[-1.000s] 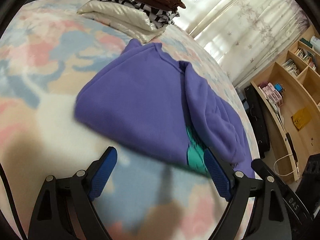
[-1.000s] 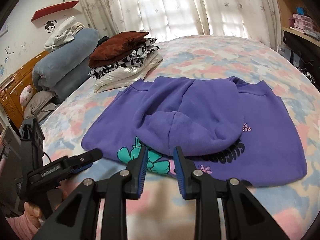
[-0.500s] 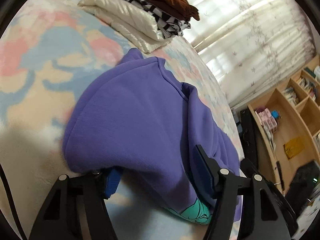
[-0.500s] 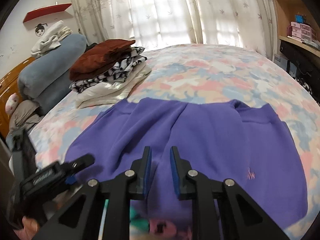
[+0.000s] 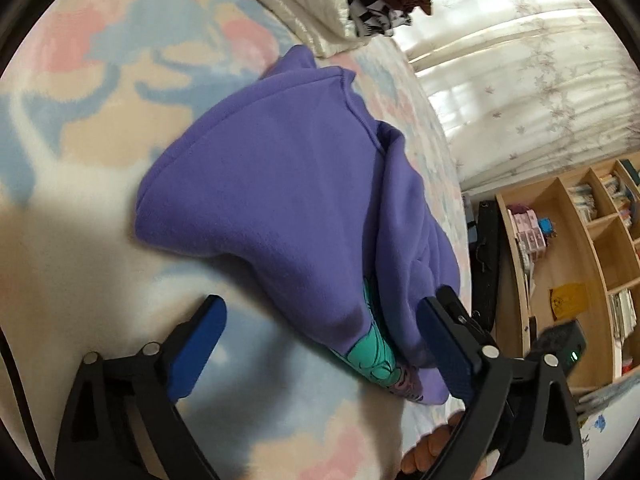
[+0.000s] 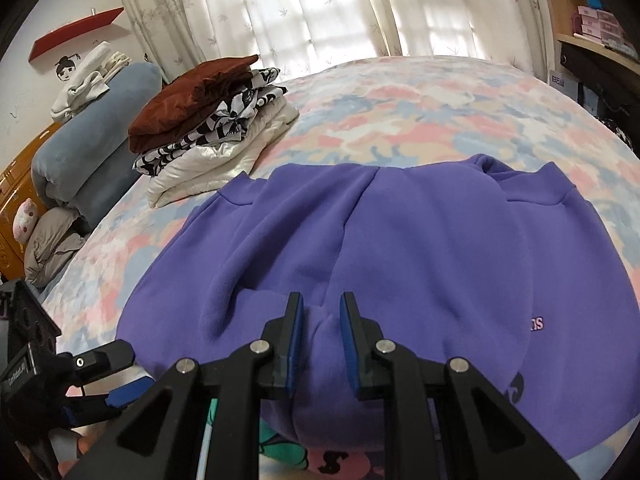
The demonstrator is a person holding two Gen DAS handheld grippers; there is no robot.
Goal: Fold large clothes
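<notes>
- Purple sweatshirt [image 6: 400,248] lies partly folded on the bed [image 6: 400,100], toward the near edge, its body spread flat and a sleeve doubled back over the middle; a teal print [image 5: 370,354] peeks out from under the near fold.
- Bedspread is a soft blotched pattern of pink, pale blue, cream and white, and bare stretches of it run out to the far edge under the window.
- Right gripper [image 6: 320,320] has its fingers drawn narrow, pinching a raised ridge of the purple fabric at the near hem.
- Left gripper [image 5: 320,340] stands with fingers wide apart, having just been opening; the near-left corner of the sweatshirt lies between them, and neither pad presses on it.
- Stack of folded clothes [image 6: 208,120] sits near the head end of the bed: a rust-brown piece on top, a black-and-white patterned one below, a shiny cream one at the bottom.
- Rolled blue-grey bedding [image 6: 88,136] lies by the orange wooden headboard [image 6: 12,200].
- Sheer leaf-patterned curtains [image 6: 320,8] cover a bright window.
- Wooden shelving [image 5: 580,248] with books and small boxes stands beside the bed.
</notes>
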